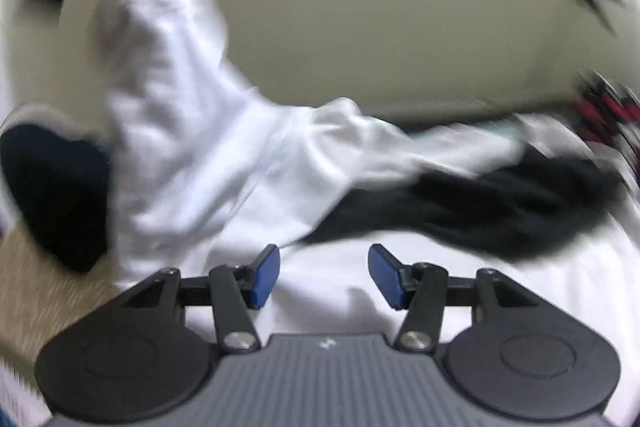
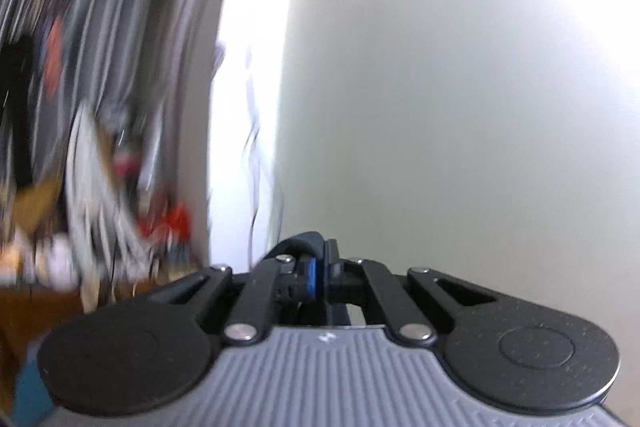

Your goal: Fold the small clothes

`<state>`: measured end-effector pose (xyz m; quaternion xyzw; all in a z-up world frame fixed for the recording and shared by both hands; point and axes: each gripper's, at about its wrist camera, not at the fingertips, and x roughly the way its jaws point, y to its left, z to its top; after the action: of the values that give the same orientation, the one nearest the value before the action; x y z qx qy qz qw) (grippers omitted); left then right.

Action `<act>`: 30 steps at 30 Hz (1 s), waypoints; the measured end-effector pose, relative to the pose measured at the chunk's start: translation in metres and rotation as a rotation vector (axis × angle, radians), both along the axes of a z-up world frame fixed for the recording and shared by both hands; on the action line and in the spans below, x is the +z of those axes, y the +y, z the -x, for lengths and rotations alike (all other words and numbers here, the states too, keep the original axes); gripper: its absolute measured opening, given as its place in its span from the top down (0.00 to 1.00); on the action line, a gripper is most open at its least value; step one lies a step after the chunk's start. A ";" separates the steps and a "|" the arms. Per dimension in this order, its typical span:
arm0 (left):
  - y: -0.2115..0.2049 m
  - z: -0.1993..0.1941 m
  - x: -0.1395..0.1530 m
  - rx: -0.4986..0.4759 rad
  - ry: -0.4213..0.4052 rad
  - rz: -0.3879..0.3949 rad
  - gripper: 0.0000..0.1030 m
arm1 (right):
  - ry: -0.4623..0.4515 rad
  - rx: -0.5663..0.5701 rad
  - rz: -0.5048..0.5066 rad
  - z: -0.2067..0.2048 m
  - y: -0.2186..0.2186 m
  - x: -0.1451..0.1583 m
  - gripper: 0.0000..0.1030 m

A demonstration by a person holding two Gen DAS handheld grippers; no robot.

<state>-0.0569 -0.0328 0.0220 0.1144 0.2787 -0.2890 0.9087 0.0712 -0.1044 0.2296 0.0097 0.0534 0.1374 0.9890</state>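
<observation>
The white garment (image 1: 192, 131) was raised in a tall bunched column, its lower part trailing down onto the white surface (image 1: 540, 291) beneath; it was not yet folded, as far as the blurred left wrist view showed; what was lifting it could not be seen. Just right of the white garment lay a black garment (image 1: 500, 203), crumpled and touching its trailing hem; that one looked untouched too. By my reading the task was at an early stage: one piece being picked up or shaken out, with the laying flat and all the folds left to do, and the black piece waiting after it.

The left gripper (image 1: 324, 275) stood released just below the white garment, its blue pads (image 1: 266, 275) apart and nothing between them; the right gripper (image 2: 316, 275) was clenched, pads together; a dark band arched over its tips, though whether any cloth was caught there I could not tell.

The surface under the white garment was pale and soft-looking, perhaps a bed or covered counter; behind the garment rose a cream wall (image 1: 380, 39); to its left sat a dark rounded shape (image 1: 52, 195). The right wrist view showed a plain pale wall (image 2: 460, 107) and streaked, unreadable clutter (image 2: 100, 107).
</observation>
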 end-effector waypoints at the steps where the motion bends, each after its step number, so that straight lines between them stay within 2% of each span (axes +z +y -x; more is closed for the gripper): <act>1: 0.008 -0.009 0.002 0.057 0.023 0.032 0.51 | -0.013 -0.019 -0.023 0.006 -0.009 0.001 1.00; 2: 0.019 -0.019 0.003 0.125 0.051 0.074 0.51 | -0.019 -0.042 -0.048 0.014 -0.021 0.000 1.00; 5: 0.043 -0.041 0.001 0.247 0.156 0.170 0.50 | 0.006 -0.129 -0.105 0.037 -0.055 -0.024 1.00; 7: 0.053 -0.052 -0.004 0.284 0.227 0.212 0.51 | 0.032 -0.195 -0.168 0.063 -0.081 -0.049 1.00; 9: 0.056 -0.052 -0.006 0.292 0.251 0.238 0.51 | 0.065 -0.279 -0.225 0.095 -0.109 -0.082 1.00; 12: 0.054 -0.041 -0.002 0.230 0.227 0.233 0.48 | 0.156 -0.417 -0.336 0.140 -0.141 -0.141 1.00; 15: 0.043 -0.023 0.003 0.043 0.233 0.233 0.38 | 0.294 -0.556 -0.488 0.177 -0.172 -0.197 1.00; 16: 0.037 -0.019 0.003 -0.041 0.253 0.225 0.36 | 0.346 -0.566 -0.505 0.184 -0.177 -0.209 0.74; 17: 0.033 -0.014 0.002 -0.116 0.280 0.224 0.34 | 0.384 -0.574 -0.514 0.192 -0.181 -0.218 0.59; 18: 0.031 -0.010 0.002 -0.170 0.298 0.224 0.27 | 0.391 -0.604 -0.513 0.200 -0.183 -0.223 0.53; 19: 0.029 -0.006 0.002 -0.231 0.316 0.223 0.20 | 0.373 -0.603 -0.507 0.210 -0.185 -0.223 0.53; 22: 0.025 0.008 0.004 -0.450 0.384 0.260 0.19 | 0.335 -0.585 -0.449 0.225 -0.188 -0.212 0.52; 25: 0.034 0.013 0.014 -0.558 0.387 0.340 0.19 | 0.304 -0.564 -0.379 0.230 -0.185 -0.197 0.52; 26: 0.040 0.010 0.018 -0.566 0.394 0.381 0.19 | 0.293 -0.557 -0.346 0.232 -0.184 -0.193 0.52; 28: 0.055 -0.003 0.025 -0.518 0.414 0.478 0.19 | 0.312 -0.530 -0.272 0.227 -0.183 -0.192 0.49; 30: 0.067 -0.026 0.032 -0.402 0.443 0.574 0.17 | 0.361 -0.509 -0.199 0.223 -0.181 -0.199 0.49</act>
<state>-0.0305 0.0347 0.0542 -0.1565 0.3478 -0.5445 0.7470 -0.1514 -0.2849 0.0309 0.1437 0.2100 -0.1136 0.9604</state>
